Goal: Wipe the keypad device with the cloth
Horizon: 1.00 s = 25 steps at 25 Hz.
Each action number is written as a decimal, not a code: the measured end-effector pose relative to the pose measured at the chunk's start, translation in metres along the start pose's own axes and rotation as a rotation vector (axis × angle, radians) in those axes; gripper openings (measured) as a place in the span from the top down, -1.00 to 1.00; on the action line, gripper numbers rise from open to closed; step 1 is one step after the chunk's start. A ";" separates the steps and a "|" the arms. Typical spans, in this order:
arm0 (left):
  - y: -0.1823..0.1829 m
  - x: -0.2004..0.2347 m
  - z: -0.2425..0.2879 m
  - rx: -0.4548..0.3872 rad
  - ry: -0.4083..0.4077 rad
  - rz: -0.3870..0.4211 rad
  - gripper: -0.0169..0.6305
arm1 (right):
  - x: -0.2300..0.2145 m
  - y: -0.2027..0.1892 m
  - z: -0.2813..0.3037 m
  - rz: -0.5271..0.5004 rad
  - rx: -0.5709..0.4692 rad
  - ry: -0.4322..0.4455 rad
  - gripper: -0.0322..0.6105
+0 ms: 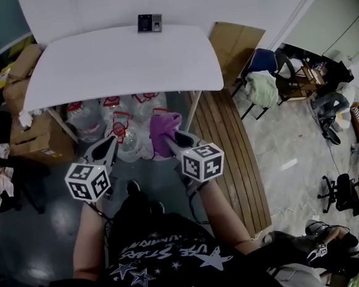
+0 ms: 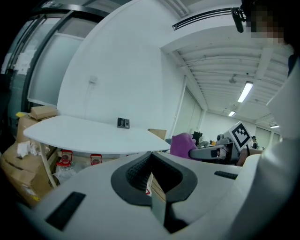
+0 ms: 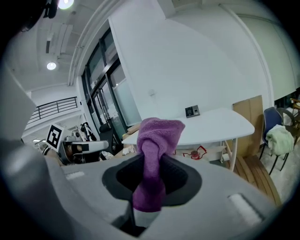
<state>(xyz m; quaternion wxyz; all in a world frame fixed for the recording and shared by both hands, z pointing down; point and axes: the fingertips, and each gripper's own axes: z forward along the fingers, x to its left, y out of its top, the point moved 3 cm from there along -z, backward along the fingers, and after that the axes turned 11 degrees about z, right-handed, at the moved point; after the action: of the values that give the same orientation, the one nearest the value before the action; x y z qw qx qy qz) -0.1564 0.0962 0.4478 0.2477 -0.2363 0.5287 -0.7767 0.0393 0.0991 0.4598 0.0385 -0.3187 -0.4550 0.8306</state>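
Sitting at the far edge of the white surface (image 1: 124,63), close to the wall, the dark keypad device (image 1: 149,22) has its longer side running along that edge. Whether it lies flat or leans back cannot be told. It is well apart from both tools.

The purple cloth (image 3: 154,154) is pinched in the right hand-held gripper (image 3: 150,173), whose jaws are closed tight on it. The cloth's long axis follows the jaws: a narrow neck runs between the pads, and a bunched head stands out past the tips toward the surface.

The left hand-held gripper (image 2: 151,164) has its jaws pressed together with nothing between them.

The surface is otherwise bare and has rounded corners. Clear plastic bottles with red labels (image 1: 118,117) stand under it, and cardboard boxes (image 1: 30,130) are stacked at its left. A strip of wooden planks (image 1: 226,148) runs along the right, and a blue chair (image 1: 263,62) draped with a pale green fabric stands beyond it.

Both forearms reach forward from the body. They hold the tools side by side short of the surface's near edge, marker cubes facing up.
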 end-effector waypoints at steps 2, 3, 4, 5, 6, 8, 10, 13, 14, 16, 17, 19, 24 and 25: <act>0.003 0.003 0.008 -0.002 -0.007 0.005 0.93 | -0.006 0.001 0.001 0.005 -0.003 -0.008 0.60; 0.004 0.004 0.013 -0.002 -0.013 0.007 0.93 | -0.009 0.001 0.002 0.007 -0.002 -0.014 0.60; 0.005 0.006 0.018 -0.003 -0.018 0.008 0.93 | -0.013 0.001 0.003 0.009 -0.001 -0.022 0.60; 0.006 0.009 0.023 -0.003 -0.023 0.009 0.93 | -0.016 0.003 0.004 0.012 -0.002 -0.029 0.60; 0.008 0.012 0.028 -0.003 -0.029 0.010 0.93 | -0.020 0.006 0.007 0.015 -0.004 -0.036 0.60; 0.013 0.019 0.039 -0.004 -0.040 0.014 0.93 | -0.024 0.013 0.012 0.015 -0.009 -0.047 0.60; 0.018 0.027 0.050 -0.010 -0.050 0.015 0.93 | -0.028 0.021 0.019 0.009 -0.010 -0.056 0.60; 0.023 0.040 0.067 -0.021 -0.062 0.007 0.93 | -0.037 0.034 0.032 0.001 -0.013 -0.077 0.60; 0.024 0.044 0.072 -0.022 -0.066 0.002 0.93 | -0.041 0.039 0.037 0.002 -0.015 -0.085 0.60; 0.025 0.055 0.084 -0.021 -0.072 -0.009 0.93 | -0.049 0.047 0.049 0.004 -0.014 -0.099 0.60; 0.025 0.062 0.090 -0.018 -0.073 -0.014 0.93 | -0.052 0.051 0.057 0.005 -0.011 -0.105 0.60; 0.026 0.079 0.101 -0.014 -0.071 -0.019 0.93 | -0.057 0.060 0.073 0.003 -0.003 -0.112 0.60; 0.034 0.125 0.136 -0.009 -0.076 -0.037 0.93 | -0.072 0.086 0.120 -0.003 0.015 -0.130 0.60; 0.036 0.134 0.143 -0.007 -0.079 -0.041 0.92 | -0.075 0.092 0.131 -0.003 0.019 -0.134 0.60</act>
<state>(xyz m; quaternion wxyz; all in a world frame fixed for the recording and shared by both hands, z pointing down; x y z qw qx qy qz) -0.1643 -0.1014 0.4755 0.2516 -0.2785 0.5162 -0.7699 0.0464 -0.0768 0.4750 0.0124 -0.2613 -0.4493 0.8542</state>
